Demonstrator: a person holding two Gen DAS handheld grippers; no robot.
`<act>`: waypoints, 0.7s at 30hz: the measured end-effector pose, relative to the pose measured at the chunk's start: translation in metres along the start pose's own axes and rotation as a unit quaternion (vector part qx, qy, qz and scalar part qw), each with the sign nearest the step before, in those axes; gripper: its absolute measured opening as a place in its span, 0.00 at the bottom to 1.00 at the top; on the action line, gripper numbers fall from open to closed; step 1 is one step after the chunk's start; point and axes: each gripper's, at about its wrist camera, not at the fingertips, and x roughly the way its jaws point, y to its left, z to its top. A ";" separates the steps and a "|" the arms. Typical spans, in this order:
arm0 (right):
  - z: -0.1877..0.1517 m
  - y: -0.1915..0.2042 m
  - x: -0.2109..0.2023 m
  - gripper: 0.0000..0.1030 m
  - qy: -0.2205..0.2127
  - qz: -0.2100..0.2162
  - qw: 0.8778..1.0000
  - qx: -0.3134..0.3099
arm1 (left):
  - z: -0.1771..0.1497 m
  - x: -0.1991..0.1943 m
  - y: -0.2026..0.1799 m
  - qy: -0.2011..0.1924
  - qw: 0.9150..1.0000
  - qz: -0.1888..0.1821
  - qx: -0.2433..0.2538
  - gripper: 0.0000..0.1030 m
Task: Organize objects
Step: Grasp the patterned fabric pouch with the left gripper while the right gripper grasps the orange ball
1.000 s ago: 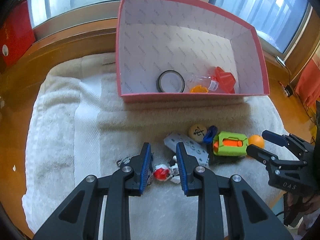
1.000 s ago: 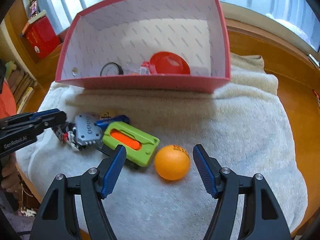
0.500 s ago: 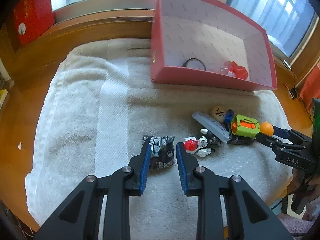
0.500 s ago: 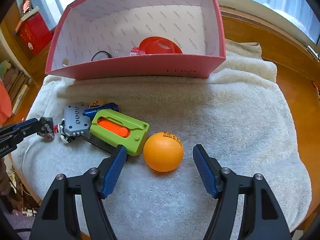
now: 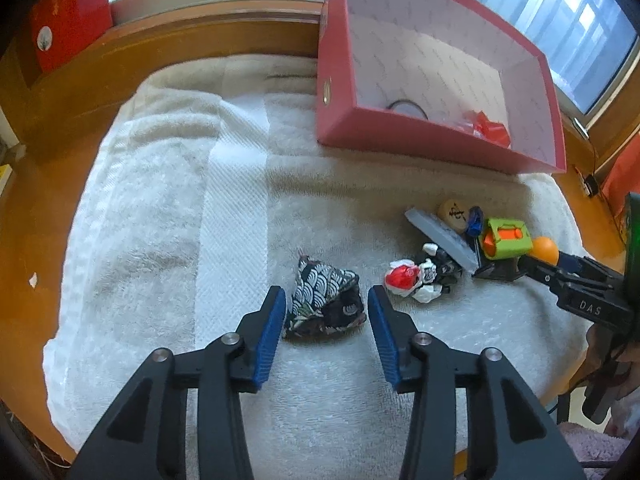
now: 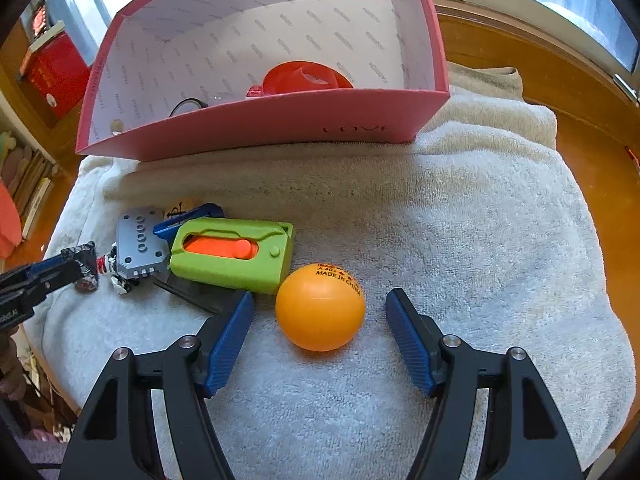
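A black wave-patterned pouch point(image 5: 324, 304) lies on the white towel point(image 5: 168, 216) between the fingers of my left gripper point(image 5: 326, 296). Its jaws are opening and the pads stand just off the pouch. My right gripper point(image 6: 320, 296) is open with an orange ball point(image 6: 320, 306) resting between its fingers, untouched. The pink box point(image 6: 280, 128) stands behind, holding a red piece point(image 6: 304, 78) and a black ring point(image 5: 404, 105). In the left wrist view the right gripper point(image 5: 560, 264) reaches in from the right at the ball point(image 5: 546, 250).
A pile sits left of the ball: a green and orange tool point(image 6: 232, 254), a grey block point(image 6: 140, 244), a blue clip point(image 5: 475, 220), a round wooden piece point(image 5: 452, 214) and a small red and white figure point(image 5: 416, 278). A wooden ledge and windows lie beyond the towel.
My left gripper has shifted left, away from the pile, and the pouch has come with it. Its jaws have gone from shut to spread either side of the pouch. The right gripper has hardly moved.
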 end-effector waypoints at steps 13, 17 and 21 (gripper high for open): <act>0.004 0.009 0.010 0.68 0.009 -0.017 1.000 -0.010 | -0.002 0.016 0.001 0.012 1.000 0.009 -0.005 0.43; 0.005 0.009 0.012 0.60 0.010 -0.031 0.999 -0.011 | -0.002 0.018 -0.001 0.008 1.000 0.018 -0.004 0.44; 0.004 0.001 0.009 0.52 0.011 -0.035 0.999 -0.012 | -0.002 0.018 -0.002 0.003 1.000 0.025 -0.003 0.44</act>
